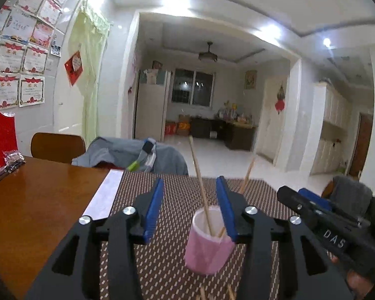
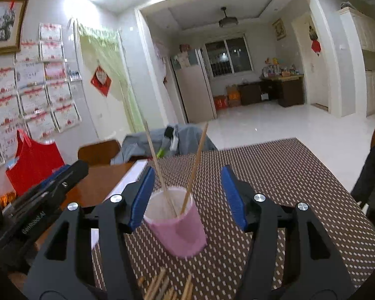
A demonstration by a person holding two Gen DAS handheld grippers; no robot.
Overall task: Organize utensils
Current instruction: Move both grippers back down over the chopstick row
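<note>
- Left gripper [image 1: 190, 207]: fingers apart, holding nothing; the pink cup [image 1: 207, 245] stands low centre of the frame, against the right-hand finger [image 1: 226, 207].
- Right gripper [image 2: 187, 195]: fingers apart, empty; cup [image 2: 177, 227] nearer the left-hand finger [image 2: 142, 197].
- Cup upright on the woven mat [image 2: 275, 175] covering the surface, white inside, two wooden chopsticks [image 2: 160, 165] leaning apart in it.
- More loose chopsticks [image 2: 162, 287] lie at the bottom edge.

White letters "DAS" stand on the black body of the right gripper [image 1: 312, 200]; the wall certificates' print is unreadable.
</note>
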